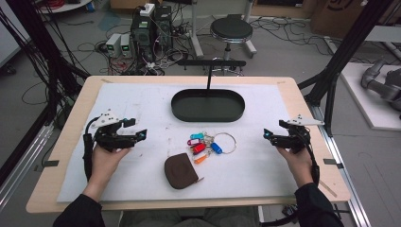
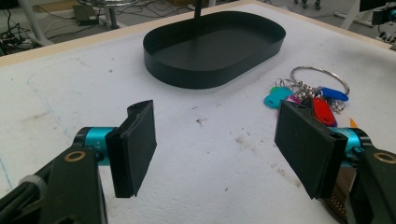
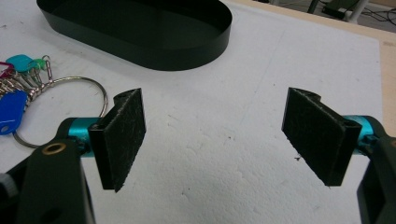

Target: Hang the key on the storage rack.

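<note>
The left gripper (image 1: 140, 134) sits at the table's left side, held in a hand (image 1: 105, 158), its jaws spread wide with nothing between them. The right gripper (image 1: 267, 135) sits at the far right, also in a hand (image 1: 295, 158), jaws likewise spread and bare. Both point inward toward the middle of the white mat (image 1: 142, 101). Between them, well apart from either, lie the keys (image 1: 204, 143): a bunch of coloured tags in teal, pink, red, blue and orange on a large metal ring (image 1: 226, 142). In the left gripper view the keys (image 2: 308, 95) lie ahead and to the right, partly behind the right-hand jaw, with the ring (image 2: 320, 77) beyond them. In the right gripper view the ring (image 3: 70, 100) and a blue tag (image 3: 10, 116) lie to the left of the left-hand jaw, not between the pads. Just in front of the keys, nearer the person, lies a brown pouch (image 1: 178, 171), close to the orange tag; its zip edge looks parted, but what it holds cannot be told. Beyond the keys, toward the far edge of the mat, stands a black oval tray (image 1: 208, 115) with a low wall; its inside is bare. A thin black post (image 1: 208, 75) rises at its far side.
</note>
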### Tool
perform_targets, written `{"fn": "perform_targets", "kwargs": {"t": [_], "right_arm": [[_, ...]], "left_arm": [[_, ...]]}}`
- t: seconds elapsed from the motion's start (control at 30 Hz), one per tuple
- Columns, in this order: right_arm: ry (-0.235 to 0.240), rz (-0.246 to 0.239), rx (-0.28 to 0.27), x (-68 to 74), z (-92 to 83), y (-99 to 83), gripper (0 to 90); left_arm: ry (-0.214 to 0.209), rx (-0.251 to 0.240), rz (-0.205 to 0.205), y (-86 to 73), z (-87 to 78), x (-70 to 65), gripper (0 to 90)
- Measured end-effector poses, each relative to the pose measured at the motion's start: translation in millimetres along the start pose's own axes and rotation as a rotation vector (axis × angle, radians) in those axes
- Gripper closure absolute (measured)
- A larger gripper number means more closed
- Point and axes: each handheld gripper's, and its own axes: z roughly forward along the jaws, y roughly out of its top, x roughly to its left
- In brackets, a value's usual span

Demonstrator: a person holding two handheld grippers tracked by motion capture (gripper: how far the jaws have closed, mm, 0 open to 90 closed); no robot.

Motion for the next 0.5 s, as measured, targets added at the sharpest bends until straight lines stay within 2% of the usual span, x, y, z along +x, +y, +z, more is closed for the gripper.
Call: {"fn": "perform_targets", "kwargs": {"t": [0.5], "right_arm": [[0.003, 0.017, 0.004, -3.1, -0.9, -2.5, 22.1]], "left_arm": [[0.005, 0.006, 0.001, 0.1, 1.2, -0.8, 29.3]]}}
